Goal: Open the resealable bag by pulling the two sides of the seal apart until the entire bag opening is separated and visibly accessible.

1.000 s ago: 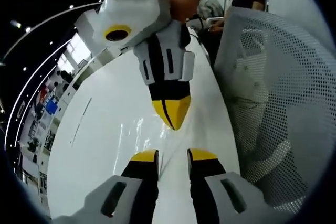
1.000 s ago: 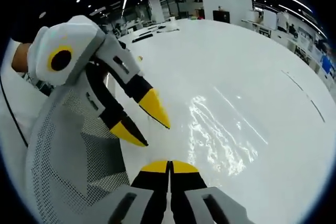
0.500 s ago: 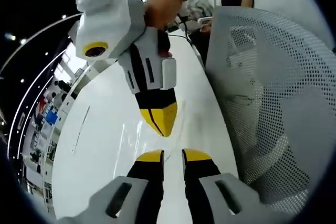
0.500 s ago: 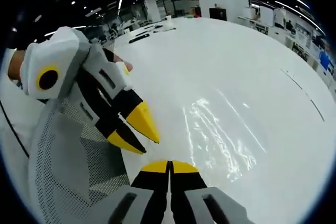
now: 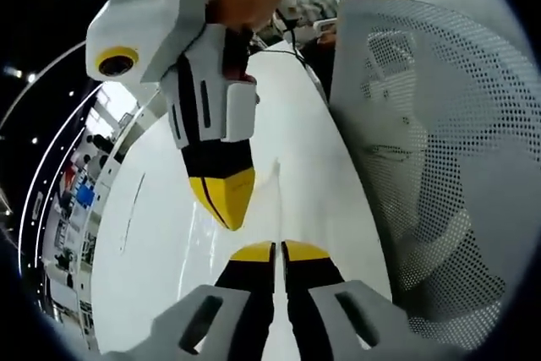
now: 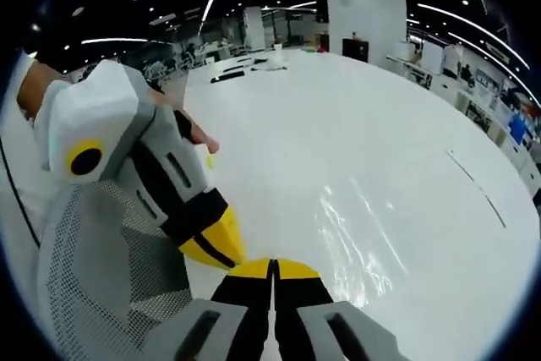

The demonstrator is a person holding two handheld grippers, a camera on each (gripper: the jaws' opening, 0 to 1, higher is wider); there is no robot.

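Clear bag lies flat on white bench. L gripper and R gripper fingers pressed together, probably pinching opposite seal lips. Pull apart evenly, along whole seal.

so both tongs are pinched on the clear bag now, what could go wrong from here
1. The clear plastic resealable bag is glossy and hard to see on the white table; either pinch may hold a thin edge and slip once pulling starts.
2. The left tongs and right tongs sit very close together, so pulling might open just a short stretch of seal.
3. The white mesh chair back stands right beside them and could snag a wide pull.
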